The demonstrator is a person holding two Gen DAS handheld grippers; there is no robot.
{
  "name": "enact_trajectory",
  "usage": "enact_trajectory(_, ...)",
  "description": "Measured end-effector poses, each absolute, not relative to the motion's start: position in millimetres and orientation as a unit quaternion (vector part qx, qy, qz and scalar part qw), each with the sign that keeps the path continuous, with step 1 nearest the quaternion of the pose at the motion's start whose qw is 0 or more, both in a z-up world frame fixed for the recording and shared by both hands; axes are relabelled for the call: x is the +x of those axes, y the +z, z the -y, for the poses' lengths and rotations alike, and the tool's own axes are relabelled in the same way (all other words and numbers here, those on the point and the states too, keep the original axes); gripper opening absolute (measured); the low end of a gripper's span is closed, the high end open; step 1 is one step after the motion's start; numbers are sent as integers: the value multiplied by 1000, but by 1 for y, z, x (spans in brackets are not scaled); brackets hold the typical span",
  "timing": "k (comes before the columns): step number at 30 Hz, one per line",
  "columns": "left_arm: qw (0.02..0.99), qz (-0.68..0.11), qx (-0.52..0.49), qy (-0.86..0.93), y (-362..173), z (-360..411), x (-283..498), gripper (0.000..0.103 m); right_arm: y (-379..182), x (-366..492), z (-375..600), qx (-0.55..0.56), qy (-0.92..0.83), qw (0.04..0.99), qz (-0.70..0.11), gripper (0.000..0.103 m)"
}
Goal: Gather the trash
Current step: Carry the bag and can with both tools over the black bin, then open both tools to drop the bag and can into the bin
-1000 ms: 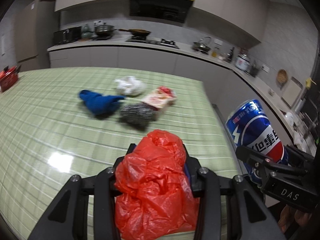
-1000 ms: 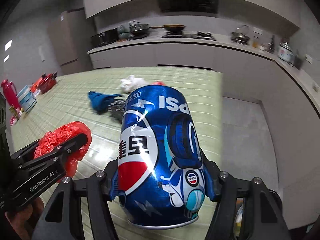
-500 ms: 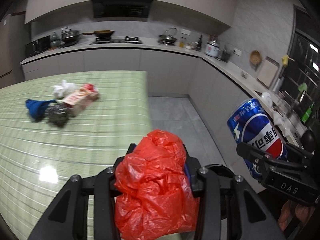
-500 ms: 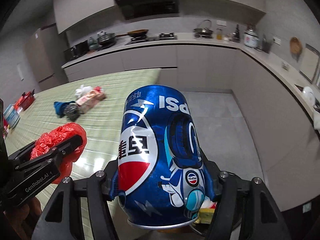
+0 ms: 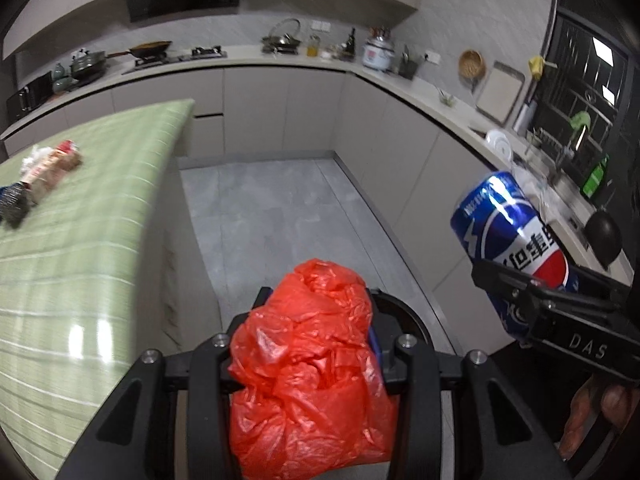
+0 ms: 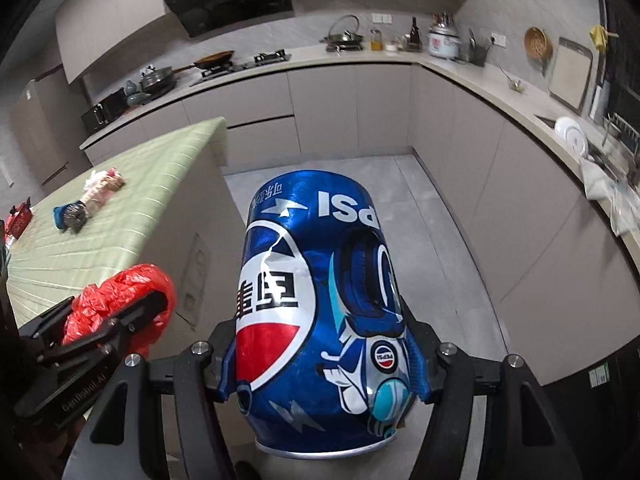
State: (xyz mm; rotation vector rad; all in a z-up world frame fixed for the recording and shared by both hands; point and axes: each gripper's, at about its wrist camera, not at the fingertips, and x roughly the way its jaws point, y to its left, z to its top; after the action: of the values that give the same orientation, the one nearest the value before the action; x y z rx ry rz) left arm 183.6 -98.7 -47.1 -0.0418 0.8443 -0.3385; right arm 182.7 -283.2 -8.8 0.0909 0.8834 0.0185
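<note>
- A crumpled red plastic bag [image 5: 308,364] is clenched between the jaws of the left gripper [image 5: 310,356]; it is held in the air past the edge of the tabletop [image 5: 100,208], above the grey floor [image 5: 280,208].
- A blue soda can [image 6: 316,320] is grasped upside down by the jaws of the right gripper [image 6: 320,364], also clear of the tabletop and over the floor.
- A dark round rim, judged to be a trash bin [image 5: 404,312], is partly seen just behind the bag in the left wrist view; most of it is hidden.
- Two pieces of trash are thus judged to be collected but not yet dropped.
- Several things are left on the green striped tabletop, well apart from both grippers: a snack wrapper [image 5: 52,168], a white crumpled bag [image 5: 34,156], a steel scrubber [image 5: 14,204] and a blue cloth [image 6: 59,213]. They lie touching or just beside one another.
- The task is judged to be partway done: release of the bag and can is pending, and whatever trash remains on the tabletop is yet to be fetched.
</note>
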Motion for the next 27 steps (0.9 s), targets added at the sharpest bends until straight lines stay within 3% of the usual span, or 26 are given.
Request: enact_trajectory(27,831,-538,-21,-136,-193,178,189,43,-174,224,334,71,35,823,-562,66)
